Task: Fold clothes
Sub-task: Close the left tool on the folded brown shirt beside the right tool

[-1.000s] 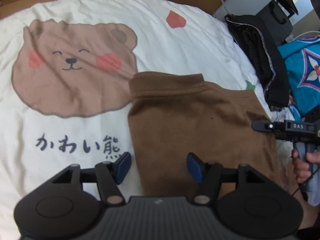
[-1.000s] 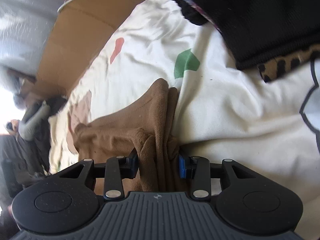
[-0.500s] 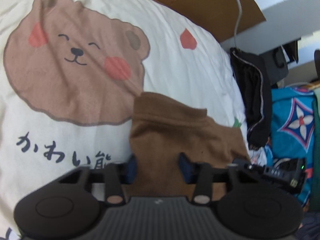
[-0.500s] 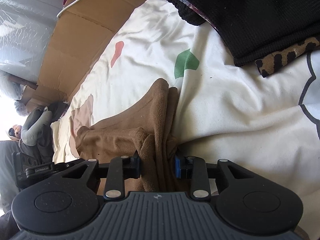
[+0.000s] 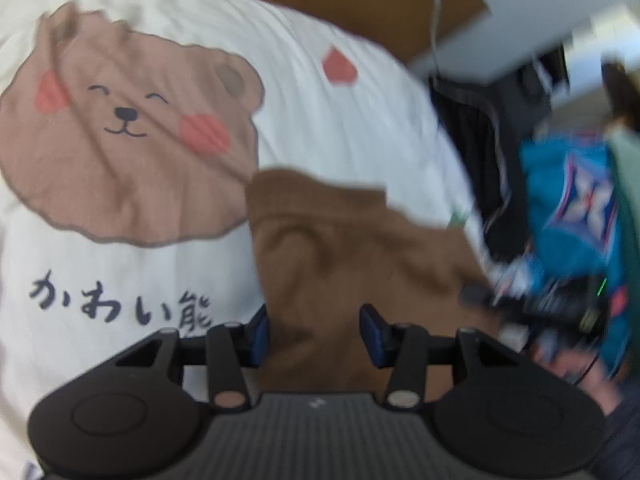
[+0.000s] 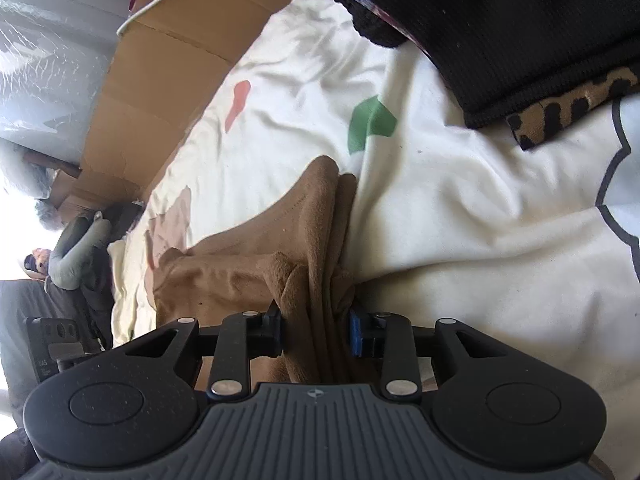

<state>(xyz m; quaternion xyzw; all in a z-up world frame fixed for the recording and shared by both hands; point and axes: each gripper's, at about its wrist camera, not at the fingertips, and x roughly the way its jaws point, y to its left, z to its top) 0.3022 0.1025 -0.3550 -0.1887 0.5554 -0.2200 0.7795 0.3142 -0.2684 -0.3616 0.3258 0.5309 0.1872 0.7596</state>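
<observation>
A brown garment [image 5: 352, 248] lies partly folded on a white bedsheet with a bear print [image 5: 120, 152]. My left gripper [image 5: 314, 332] hovers at its near left edge; its jaws are opening, with the cloth between them and puckered, and no clear press from the pads. The picture is blurred. My right gripper [image 6: 316, 336] is shut on a bunched fold of the brown garment [image 6: 240, 276] at its right side. That right gripper [image 5: 540, 304] shows as a dark blur in the left wrist view.
A black garment [image 6: 500, 20] with a leopard-print edge [image 6: 568, 104] lies on the sheet beyond the right gripper. A blue patterned cloth [image 5: 572, 208] sits at the bed's right side. Cardboard [image 6: 160, 80] stands behind the bed, with a white cable hanging over it.
The left jaws have narrowed from a second ago, and the brown cloth between them has puckered. The left view has tipped and blurred. The right gripper keeps its hold, unmoved.
</observation>
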